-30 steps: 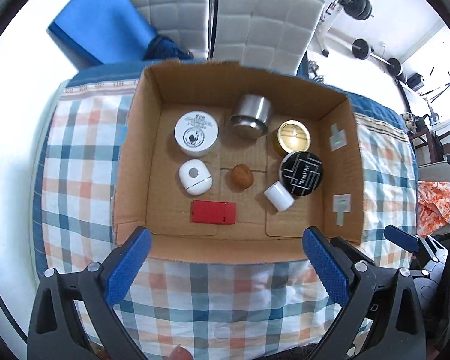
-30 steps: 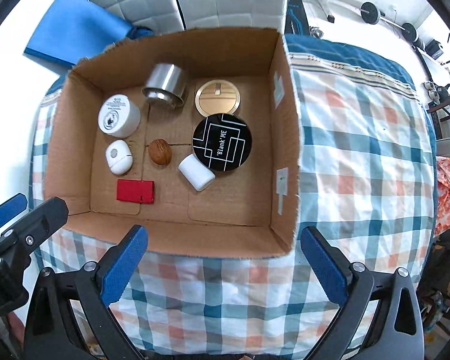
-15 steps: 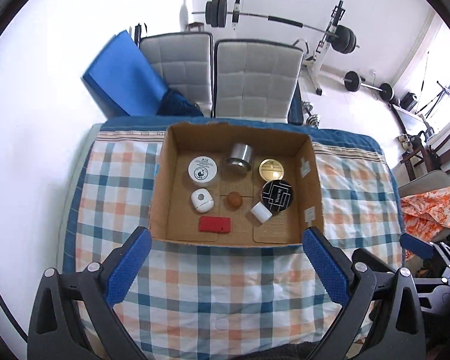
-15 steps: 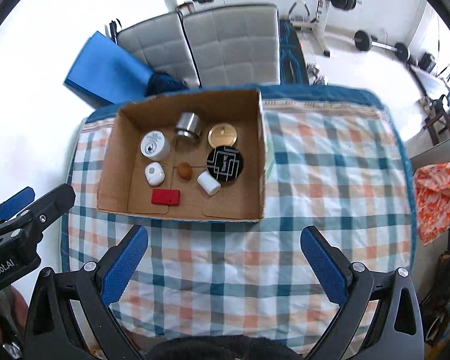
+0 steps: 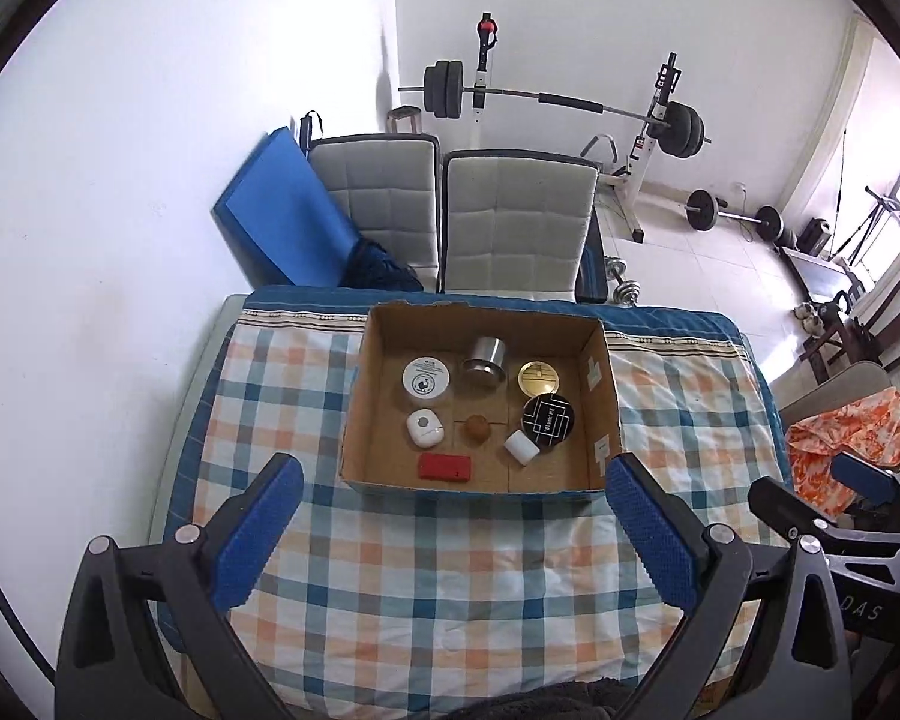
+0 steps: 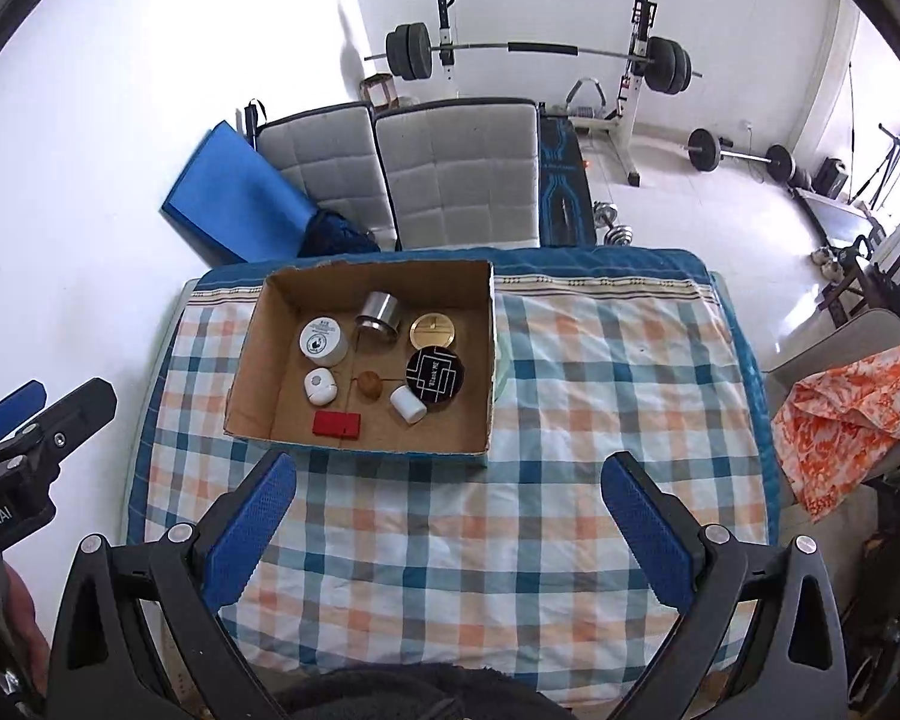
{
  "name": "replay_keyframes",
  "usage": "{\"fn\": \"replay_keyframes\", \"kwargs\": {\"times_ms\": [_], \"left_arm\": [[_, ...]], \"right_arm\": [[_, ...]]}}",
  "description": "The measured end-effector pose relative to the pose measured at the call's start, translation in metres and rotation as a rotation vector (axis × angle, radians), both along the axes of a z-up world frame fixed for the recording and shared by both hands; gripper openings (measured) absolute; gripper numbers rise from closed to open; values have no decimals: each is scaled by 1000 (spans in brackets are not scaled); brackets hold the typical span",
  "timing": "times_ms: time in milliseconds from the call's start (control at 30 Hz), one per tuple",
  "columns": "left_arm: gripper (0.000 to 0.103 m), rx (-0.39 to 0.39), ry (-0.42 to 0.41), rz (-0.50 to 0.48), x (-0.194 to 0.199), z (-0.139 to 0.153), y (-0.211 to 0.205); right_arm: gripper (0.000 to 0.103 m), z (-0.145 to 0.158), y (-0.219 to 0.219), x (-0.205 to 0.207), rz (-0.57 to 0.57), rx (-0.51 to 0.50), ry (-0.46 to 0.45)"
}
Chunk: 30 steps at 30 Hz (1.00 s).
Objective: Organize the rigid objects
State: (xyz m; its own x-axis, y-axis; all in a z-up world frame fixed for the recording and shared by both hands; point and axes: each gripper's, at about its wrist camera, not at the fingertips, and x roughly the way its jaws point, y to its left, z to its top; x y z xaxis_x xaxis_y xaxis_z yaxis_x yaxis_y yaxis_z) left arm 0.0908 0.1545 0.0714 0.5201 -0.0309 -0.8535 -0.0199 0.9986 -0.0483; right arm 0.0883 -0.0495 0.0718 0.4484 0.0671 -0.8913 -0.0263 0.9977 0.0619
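Two grippers wide, empty: left gripper [image 5: 447, 513], right gripper [image 6: 448, 513] | black tin [image 5: 548, 423] reads "Blank ME"

The right tool [image 6: 450, 516] hangs wide apart and empty above the checked bench [image 6: 570, 396]. Well ahead sits the box [image 6: 258, 354], holding a steel cup [image 6: 379, 311], gold lid [image 6: 432, 330], black tin [image 6: 435, 377], white jar [image 6: 323, 341], nut [image 6: 370, 386] and red block [image 6: 336, 425].

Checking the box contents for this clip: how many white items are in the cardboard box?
3. White round jar at back left, small white oval case just in front of it, white cylinder lying near the front, against the black round tin. None look hidden.
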Motion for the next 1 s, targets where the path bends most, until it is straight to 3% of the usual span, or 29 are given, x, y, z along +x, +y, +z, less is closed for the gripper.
{"fn": "replay_keyframes", "kwargs": {"times_ms": [400,1000], "left_arm": [[103,-17,-11,-7,-17,8,-2],[103,-9,-20,16,-21,9,4]], "right_arm": [[103,18,2,-15,5,-29,-32],[103,22,3,-14,-32,-36,-50]]}}
